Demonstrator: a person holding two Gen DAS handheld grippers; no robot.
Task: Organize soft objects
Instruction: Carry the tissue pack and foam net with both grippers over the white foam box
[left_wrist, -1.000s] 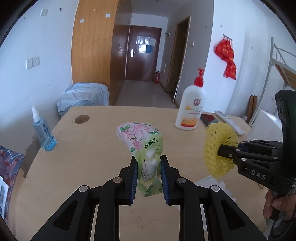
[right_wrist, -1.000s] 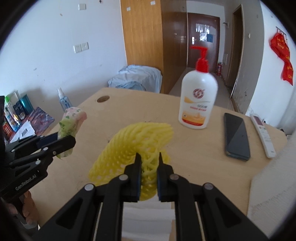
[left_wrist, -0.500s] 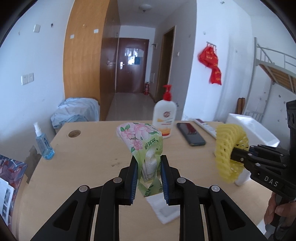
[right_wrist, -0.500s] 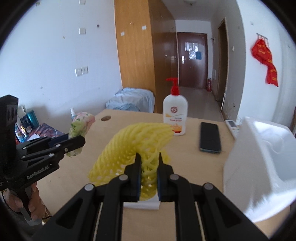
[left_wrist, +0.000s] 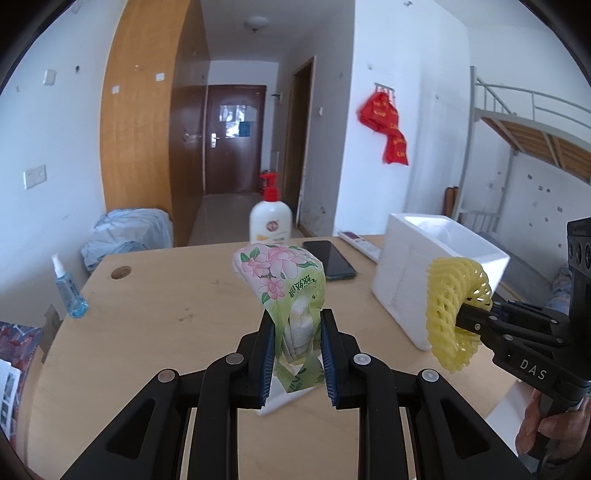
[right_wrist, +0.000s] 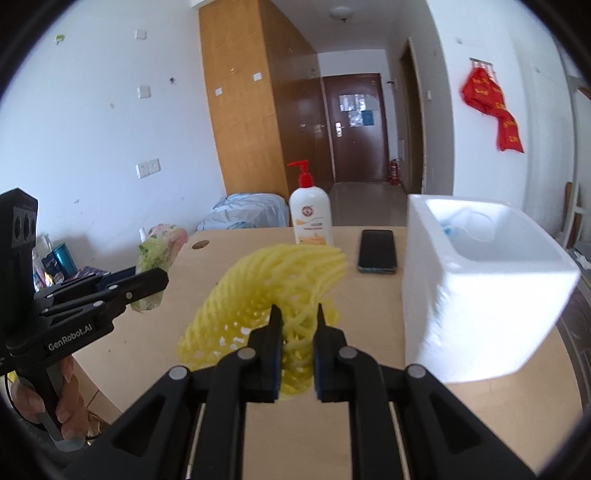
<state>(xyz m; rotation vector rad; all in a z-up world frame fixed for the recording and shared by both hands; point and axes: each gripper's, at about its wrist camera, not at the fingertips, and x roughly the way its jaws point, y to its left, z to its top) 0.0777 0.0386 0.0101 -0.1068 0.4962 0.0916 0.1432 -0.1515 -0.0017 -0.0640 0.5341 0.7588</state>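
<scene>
My left gripper (left_wrist: 297, 332) is shut on a green tissue pack with pink flowers (left_wrist: 284, 280) and holds it above the wooden table (left_wrist: 166, 314). The pack also shows in the right wrist view (right_wrist: 157, 254). My right gripper (right_wrist: 297, 321) is shut on a yellow foam net sleeve (right_wrist: 273, 291), held above the table. The sleeve shows at the right in the left wrist view (left_wrist: 450, 310). A white foam box (right_wrist: 480, 280) stands on the table to the right, open at the top, with something pale inside.
A lotion pump bottle (right_wrist: 310, 210), a black phone (right_wrist: 377, 251) and a white remote (left_wrist: 360, 243) lie at the table's back. A blue spray bottle (left_wrist: 68, 291) stands at the left edge. A white flat pad (left_wrist: 275, 397) lies under the left gripper.
Both grippers have pulled back and risen with their loads. The table looks farther away and the white foam box has come fully into view at the right.
</scene>
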